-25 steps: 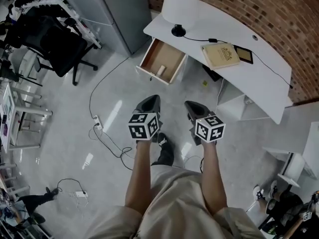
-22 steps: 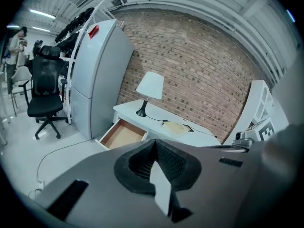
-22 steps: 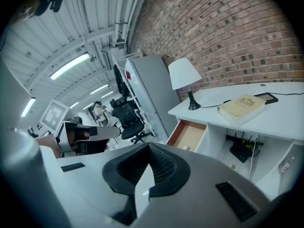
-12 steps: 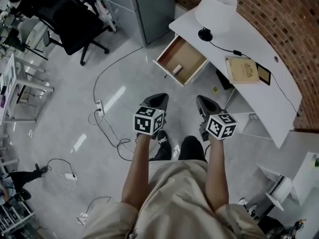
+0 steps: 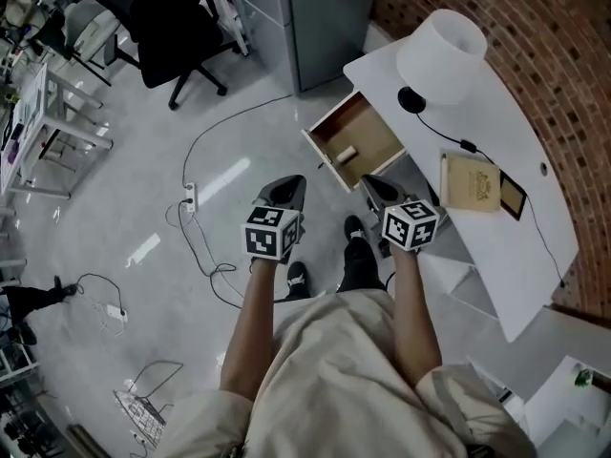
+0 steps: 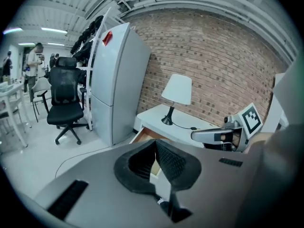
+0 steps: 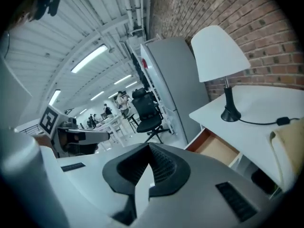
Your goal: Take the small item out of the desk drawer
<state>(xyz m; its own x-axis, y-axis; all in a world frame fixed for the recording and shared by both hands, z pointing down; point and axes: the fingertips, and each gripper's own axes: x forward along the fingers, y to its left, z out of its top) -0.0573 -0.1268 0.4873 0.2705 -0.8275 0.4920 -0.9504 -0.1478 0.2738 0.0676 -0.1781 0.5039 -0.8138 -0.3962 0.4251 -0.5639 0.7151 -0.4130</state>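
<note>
In the head view, both tools are held out ahead of the person, empty. The left hand-held gripper (image 5: pixel 286 189) and the right hand-held gripper (image 5: pixel 377 191) each have their jaws together on nothing. The open drawer (image 5: pixel 374 130) sticks out of the white worktop (image 5: pixel 520 146) just ahead of the right hand-held gripper and ahead and to the right of the left one. The small item (image 5: pixel 346 153), pale and stubby, lies on the drawer floor near its front wall. The right hand-held gripper seems better placed. To do this well, it should open its jaws before it gets there, come down over the drawer's front wall, and straddle the item without nudging it along the floor. In the left gripper view the pads meet at the tip, and only a corner of the drawer shows beyond them, under the lamp (image 5: pixel 441 53). The item is hidden there behind the jaws. In the right gripper view the jaws are likewise pressed together. The drawer sits ahead and to the right, but its near wall hides the inside, so the item cannot be seen. What the item is stays too small to tell.
</note>
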